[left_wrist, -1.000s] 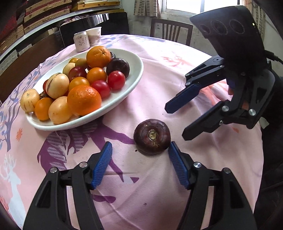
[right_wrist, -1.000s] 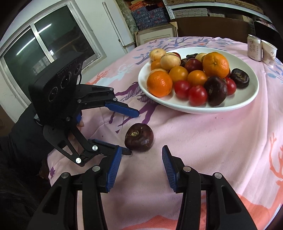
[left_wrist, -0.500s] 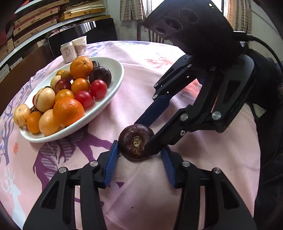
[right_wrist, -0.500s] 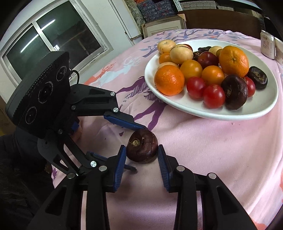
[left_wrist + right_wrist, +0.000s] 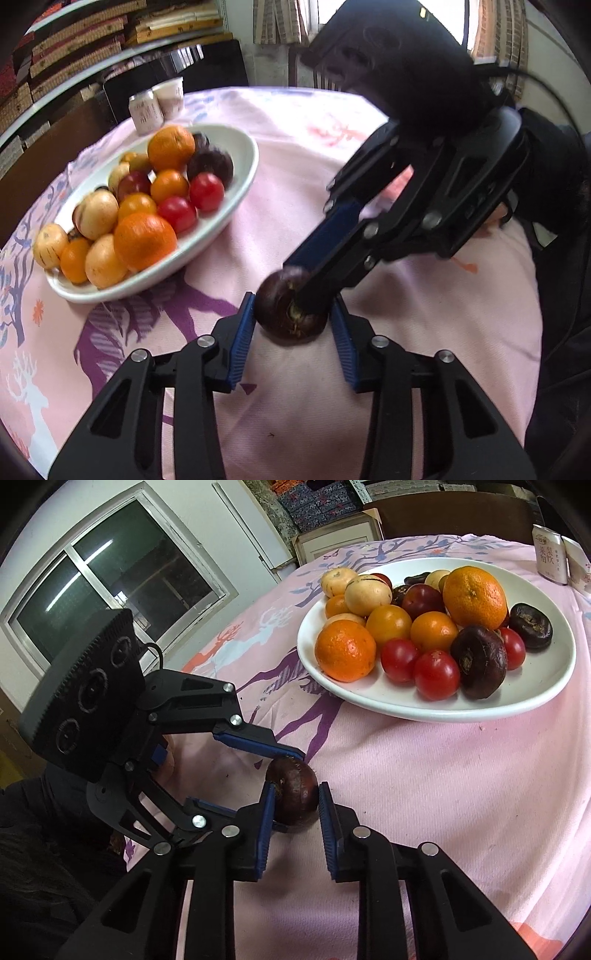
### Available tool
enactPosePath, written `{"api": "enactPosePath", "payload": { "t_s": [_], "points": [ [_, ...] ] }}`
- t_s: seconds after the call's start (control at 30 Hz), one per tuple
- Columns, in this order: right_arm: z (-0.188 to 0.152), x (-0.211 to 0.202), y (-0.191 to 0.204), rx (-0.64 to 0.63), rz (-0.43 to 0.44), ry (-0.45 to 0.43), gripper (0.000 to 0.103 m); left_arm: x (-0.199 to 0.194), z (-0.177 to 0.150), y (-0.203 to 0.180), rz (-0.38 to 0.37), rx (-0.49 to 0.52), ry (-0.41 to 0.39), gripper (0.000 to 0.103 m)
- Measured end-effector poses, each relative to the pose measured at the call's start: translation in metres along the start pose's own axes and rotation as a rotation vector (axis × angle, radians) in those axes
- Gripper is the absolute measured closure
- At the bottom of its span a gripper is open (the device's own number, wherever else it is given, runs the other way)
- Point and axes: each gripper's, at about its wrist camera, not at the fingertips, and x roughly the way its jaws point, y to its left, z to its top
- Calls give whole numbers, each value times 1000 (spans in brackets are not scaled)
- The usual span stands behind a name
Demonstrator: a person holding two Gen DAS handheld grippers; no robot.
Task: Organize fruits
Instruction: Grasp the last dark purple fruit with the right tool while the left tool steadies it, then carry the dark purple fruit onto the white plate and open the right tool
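Observation:
A dark brown water chestnut (image 5: 286, 321) (image 5: 297, 794) lies on the pink tablecloth, just in front of the white plate (image 5: 242, 206) (image 5: 443, 710) that is heaped with oranges, red tomatoes, pale fruits and more chestnuts. My left gripper (image 5: 294, 312) has its blue pads against the chestnut's two sides, and its jaws are closing. My right gripper (image 5: 296, 799) comes in from the opposite side and is shut on the same chestnut. Its fingers (image 5: 325, 236) cover part of the chestnut's top in the left wrist view.
Two small white cups (image 5: 157, 103) (image 5: 552, 557) stand beyond the plate at the table's far edge. Dark chairs and shelves of boxes surround the round table. A window (image 5: 110, 590) is on the wall behind the left gripper.
Both grippers have moved in on the chestnut from opposite sides and narrowed their jaws from wide open until the pads meet the fruit. The plate has not moved.

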Motion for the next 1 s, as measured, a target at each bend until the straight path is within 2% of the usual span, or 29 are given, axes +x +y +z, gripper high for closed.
{"api": "enactPosePath", "payload": {
  "t_s": [0.17, 0.3, 0.4, 0.6, 0.77, 0.87, 1.0],
  "points": [
    [6, 3, -6, 35, 20, 18, 78, 2, -2, 5, -10, -23, -4, 61],
    [4, 11, -13, 66, 108, 59, 79, -1, -5, 1, -31, -30, -19, 64],
    [3, 10, -2, 20, 70, 39, 80, -3, -4, 2, -27, -43, -25, 63],
    [4, -1, 6, 9, 63, 2, 81, -13, 3, 0, -20, -35, -52, 64],
    [11, -18, 12, -9, 53, -44, 81, -28, 21, 0, 12, -14, -85, 64],
    [27, -35, 15, -28, 34, -74, 81, -40, 38, 5, 39, -3, -113, 64],
    [59, -57, 12, -46, 3, -122, 81, -53, 62, 27, 75, -36, -166, 63]
  ]
}}
